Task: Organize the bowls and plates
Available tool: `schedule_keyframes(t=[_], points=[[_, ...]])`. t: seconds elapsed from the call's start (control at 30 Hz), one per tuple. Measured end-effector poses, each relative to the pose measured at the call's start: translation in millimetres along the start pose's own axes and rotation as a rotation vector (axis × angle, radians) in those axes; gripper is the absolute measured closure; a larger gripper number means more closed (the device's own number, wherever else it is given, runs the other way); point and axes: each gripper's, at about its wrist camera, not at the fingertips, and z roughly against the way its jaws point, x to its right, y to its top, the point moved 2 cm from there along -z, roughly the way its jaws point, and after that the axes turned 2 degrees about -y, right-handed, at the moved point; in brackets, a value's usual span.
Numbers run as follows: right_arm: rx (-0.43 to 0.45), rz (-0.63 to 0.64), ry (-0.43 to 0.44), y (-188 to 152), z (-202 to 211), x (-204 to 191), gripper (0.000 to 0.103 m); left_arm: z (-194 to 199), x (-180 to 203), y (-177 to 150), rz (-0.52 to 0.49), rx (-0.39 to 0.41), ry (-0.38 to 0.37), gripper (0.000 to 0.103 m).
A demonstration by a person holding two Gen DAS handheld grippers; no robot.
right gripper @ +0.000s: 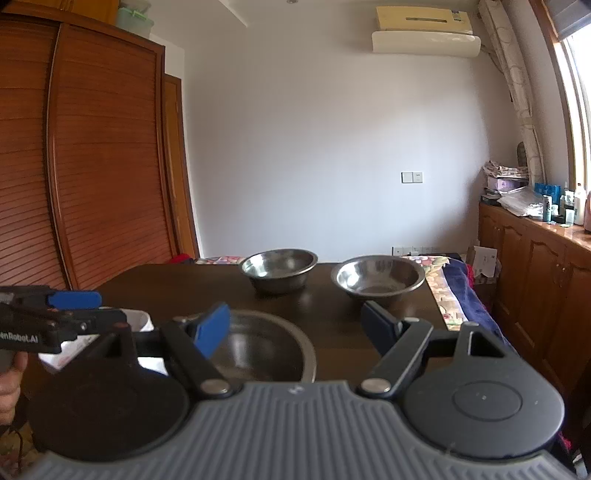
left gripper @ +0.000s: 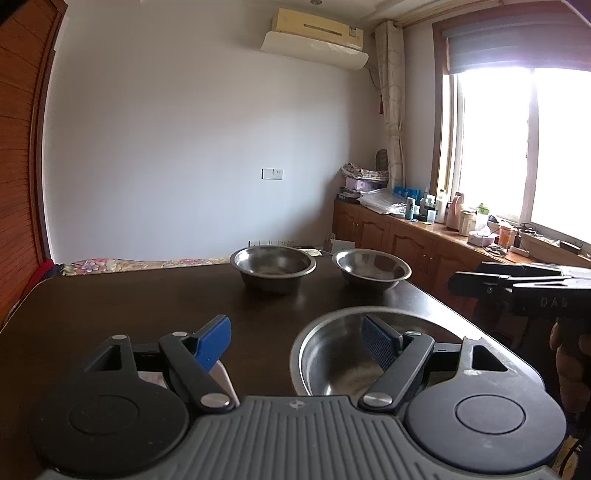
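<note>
Silver steel bowls [left gripper: 273,263] on a dark brown table [left gripper: 129,306]; blue gripper pads [left gripper: 216,341].

Plain white wall [right gripper: 314,129] with an AC unit [right gripper: 424,33] up top, slatted wooden wardrobe [right gripper: 92,166] on the left, bright window [left gripper: 517,147] over cluttered low cabinets [left gripper: 406,236], dark wood table [left gripper: 147,306].
</note>
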Motion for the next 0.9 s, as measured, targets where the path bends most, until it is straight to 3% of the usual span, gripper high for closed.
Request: schedule_keyframes(t=[0.5,0.9], points=[[-0.096,0.108,0.101,54.9,-89.9,13.9,0.025,-82.2,-31.8,59.6,-0.076,-0.077,0.043,0.003],[-0.266,0.09,0.211,72.9,-176.1,4.5,0.035,-158.8,-66.3,68.6,-0.067,-0.195,0.046,0.011]])
